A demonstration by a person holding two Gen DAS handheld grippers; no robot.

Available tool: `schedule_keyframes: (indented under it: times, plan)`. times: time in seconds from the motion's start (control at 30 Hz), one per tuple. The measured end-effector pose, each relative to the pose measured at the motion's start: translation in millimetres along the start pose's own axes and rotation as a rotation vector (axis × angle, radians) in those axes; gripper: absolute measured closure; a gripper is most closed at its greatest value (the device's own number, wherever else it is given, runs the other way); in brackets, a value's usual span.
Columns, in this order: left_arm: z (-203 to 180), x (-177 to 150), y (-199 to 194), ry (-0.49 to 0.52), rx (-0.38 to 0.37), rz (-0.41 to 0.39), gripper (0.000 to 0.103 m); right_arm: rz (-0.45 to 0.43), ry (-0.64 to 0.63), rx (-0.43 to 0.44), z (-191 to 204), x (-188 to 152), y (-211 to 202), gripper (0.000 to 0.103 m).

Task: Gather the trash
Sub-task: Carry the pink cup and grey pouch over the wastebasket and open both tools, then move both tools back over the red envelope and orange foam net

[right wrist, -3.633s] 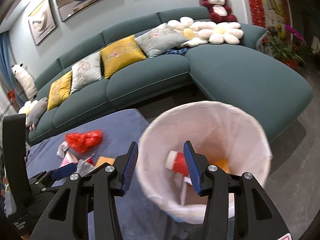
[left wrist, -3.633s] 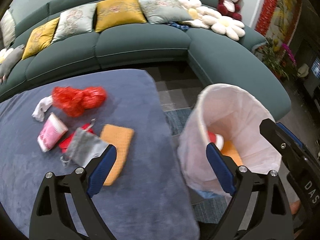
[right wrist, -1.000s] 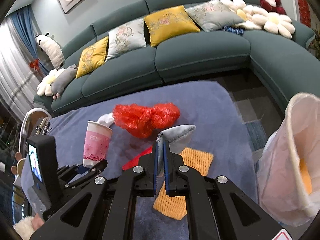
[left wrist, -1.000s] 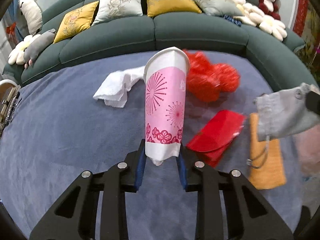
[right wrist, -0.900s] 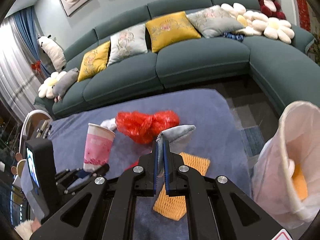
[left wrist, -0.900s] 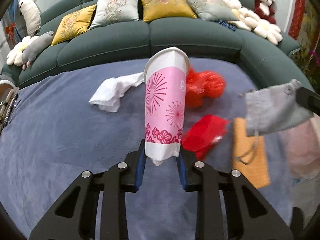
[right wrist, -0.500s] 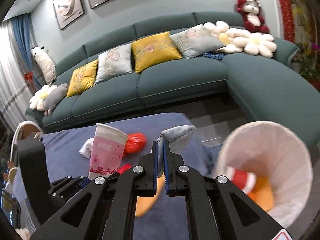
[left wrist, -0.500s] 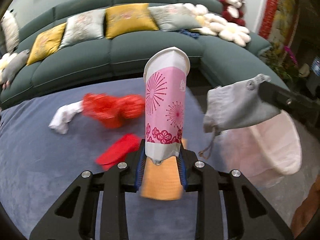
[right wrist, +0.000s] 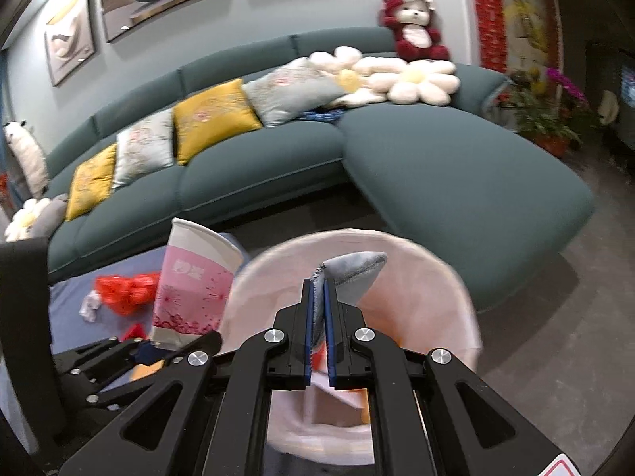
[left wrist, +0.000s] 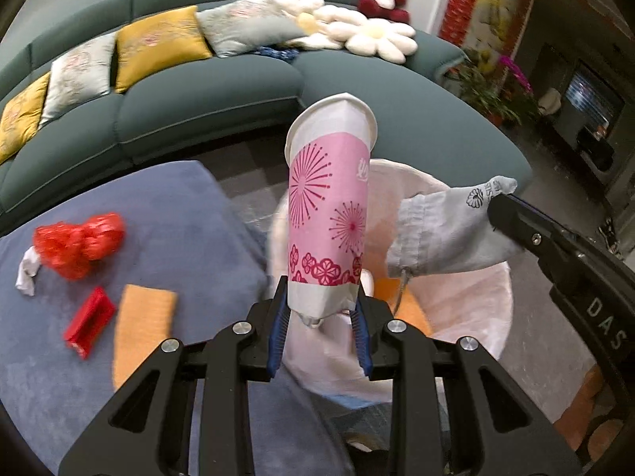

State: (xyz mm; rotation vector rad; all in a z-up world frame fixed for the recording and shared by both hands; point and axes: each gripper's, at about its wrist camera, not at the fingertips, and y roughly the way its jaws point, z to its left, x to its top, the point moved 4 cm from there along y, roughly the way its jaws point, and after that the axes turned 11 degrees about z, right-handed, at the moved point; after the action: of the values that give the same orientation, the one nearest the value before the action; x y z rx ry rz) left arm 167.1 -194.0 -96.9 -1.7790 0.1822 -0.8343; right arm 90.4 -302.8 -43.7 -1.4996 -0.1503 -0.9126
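Note:
My left gripper (left wrist: 319, 327) is shut on the base of a pink and white paper cup (left wrist: 329, 214), held upright over the near rim of the white-lined trash bin (left wrist: 476, 317). My right gripper (right wrist: 318, 309) is shut on a grey drawstring pouch (right wrist: 349, 273), which hangs over the bin's opening (right wrist: 436, 269); the pouch (left wrist: 444, 234) dangles its cord into the bin. The cup (right wrist: 190, 289) and the left gripper show at the right wrist view's left. Orange trash lies inside the bin.
On the blue-grey cloth-covered table (left wrist: 139, 206) lie a red plastic bag (left wrist: 77, 244), a white tissue (left wrist: 27, 273), a red packet (left wrist: 89, 321) and an orange sponge-like sheet (left wrist: 139, 325). A teal sofa (right wrist: 436, 166) with cushions curves behind. Potted flowers (right wrist: 547, 107) stand at the right.
Both grippers have swung right from over the table to the bin, carrying the cup and the pouch. The table trash has slid to the left of the views.

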Motion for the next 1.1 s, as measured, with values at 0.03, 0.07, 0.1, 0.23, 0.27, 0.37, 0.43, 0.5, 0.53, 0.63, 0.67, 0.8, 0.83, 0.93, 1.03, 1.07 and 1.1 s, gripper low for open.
schedule_keyframes:
  times: [0.03, 0.07, 0.1, 0.23, 0.27, 0.37, 0.43, 0.5, 0.53, 0.63, 0.67, 0.8, 0.83, 0.93, 1.03, 1.07, 1.1]
  plan:
    - [-8, 1, 4, 0.009, -0.006, 0.009, 0.075, 0.003, 0.011, -0.011, -10, -1, 1, 0.097]
    - [-14, 2, 8, 0.016, -0.011, 0.017, 0.075, 0.005, 0.019, -0.014, -15, -1, 3, 0.097]
    - [-18, 3, 10, 0.020, -0.013, 0.022, 0.075, 0.007, 0.025, -0.020, -19, -4, 3, 0.097]
    - [-34, 6, 24, 0.042, -0.021, 0.051, 0.075, 0.028, 0.043, -0.022, -33, -7, 12, 0.097]
    - [-36, 8, 27, 0.045, -0.020, 0.058, 0.074, 0.033, 0.042, -0.015, -33, -8, 14, 0.097]
    - [-39, 11, 34, 0.034, -0.010, 0.070, 0.073, 0.026, 0.040, -0.011, -32, -11, 13, 0.091]
    - [-35, 13, 35, 0.012, -0.006, 0.070, 0.067, 0.016, 0.044, -0.008, -31, -11, 12, 0.087]
    - [-32, 13, 35, -0.003, 0.001, 0.066, 0.053, 0.007, 0.055, -0.003, -32, -11, 10, 0.082]
    - [-31, 13, 34, -0.008, 0.006, 0.060, 0.045, 0.003, 0.058, 0.000, -32, -10, 9, 0.080]
    - [-27, 13, 30, -0.017, 0.020, 0.044, 0.040, -0.008, 0.063, 0.007, -30, -8, 6, 0.076]
    - [-26, 13, 29, -0.019, 0.019, 0.045, 0.040, -0.010, 0.062, 0.010, -29, -7, 5, 0.074]
    - [-17, 10, 24, -0.037, 0.026, 0.040, 0.040, -0.019, 0.057, 0.013, -23, -5, 2, 0.065]
    - [-15, 10, 23, -0.040, 0.032, 0.038, 0.040, -0.018, 0.054, 0.015, -19, -5, 2, 0.065]
    - [-9, 7, 17, -0.044, 0.045, 0.027, 0.036, -0.015, 0.041, 0.024, -10, -5, 1, 0.064]
    - [3, 4, 11, -0.057, 0.052, 0.019, 0.036, -0.012, 0.025, 0.037, 3, -5, 1, 0.063]
    - [7, 2, 10, -0.065, 0.059, 0.018, 0.035, -0.012, 0.021, 0.040, 6, -5, 1, 0.061]
    - [12, 1, 8, -0.073, 0.062, 0.017, 0.035, -0.012, 0.017, 0.044, 11, -5, 1, 0.059]
